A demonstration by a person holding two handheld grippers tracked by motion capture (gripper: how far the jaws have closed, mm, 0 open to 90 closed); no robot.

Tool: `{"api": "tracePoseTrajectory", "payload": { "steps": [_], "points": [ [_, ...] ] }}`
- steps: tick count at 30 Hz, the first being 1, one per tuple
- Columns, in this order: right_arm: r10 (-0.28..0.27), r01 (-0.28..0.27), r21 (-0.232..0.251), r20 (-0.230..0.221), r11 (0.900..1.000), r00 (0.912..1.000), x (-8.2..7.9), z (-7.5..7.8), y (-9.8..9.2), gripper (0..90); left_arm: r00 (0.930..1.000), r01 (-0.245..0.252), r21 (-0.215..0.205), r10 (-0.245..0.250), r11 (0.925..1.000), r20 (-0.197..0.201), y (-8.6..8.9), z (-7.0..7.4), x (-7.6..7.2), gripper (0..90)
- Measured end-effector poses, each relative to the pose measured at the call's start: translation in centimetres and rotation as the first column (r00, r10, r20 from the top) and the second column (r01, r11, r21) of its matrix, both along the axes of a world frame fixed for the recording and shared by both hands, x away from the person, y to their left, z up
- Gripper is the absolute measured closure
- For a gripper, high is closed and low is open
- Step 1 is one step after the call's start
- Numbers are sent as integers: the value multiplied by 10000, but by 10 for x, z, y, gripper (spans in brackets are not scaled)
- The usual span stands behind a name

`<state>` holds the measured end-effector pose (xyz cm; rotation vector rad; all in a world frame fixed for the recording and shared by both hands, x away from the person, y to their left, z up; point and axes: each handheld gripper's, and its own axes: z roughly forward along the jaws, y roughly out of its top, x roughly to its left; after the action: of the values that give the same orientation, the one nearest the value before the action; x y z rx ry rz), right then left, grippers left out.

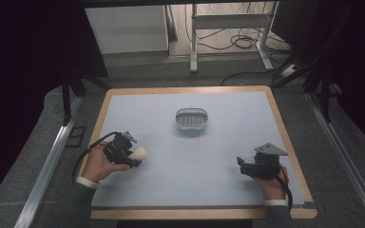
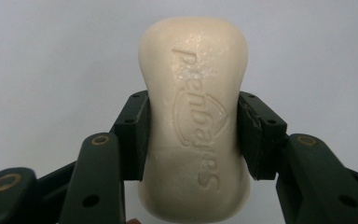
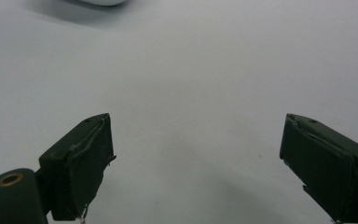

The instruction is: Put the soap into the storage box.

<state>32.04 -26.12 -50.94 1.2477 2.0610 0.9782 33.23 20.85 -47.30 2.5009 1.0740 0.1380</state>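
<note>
The left gripper [image 2: 192, 135] held a cream soap bar [image 2: 195, 116] clamped between its jaws; the right gripper [image 3: 196, 163] stood wide open, empty

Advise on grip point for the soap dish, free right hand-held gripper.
Pinch one long wall of the soap dish, jaws coming from above, one inside, one outside. It sits upright, open side up, apart from the soap bar. The right hand-held gripper is open and seems nearest its near wall.
</note>
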Motion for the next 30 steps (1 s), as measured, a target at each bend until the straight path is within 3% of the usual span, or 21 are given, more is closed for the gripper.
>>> {"api": "tracePoseTrajectory", "payload": {
  "steps": [30],
  "points": [
    [9, -11, -143, -182, 9999, 9998, 1, -3, 2, 93, 9999, -111, -110, 112, 9999, 14, -3, 6, 27, 496]
  ]
}}
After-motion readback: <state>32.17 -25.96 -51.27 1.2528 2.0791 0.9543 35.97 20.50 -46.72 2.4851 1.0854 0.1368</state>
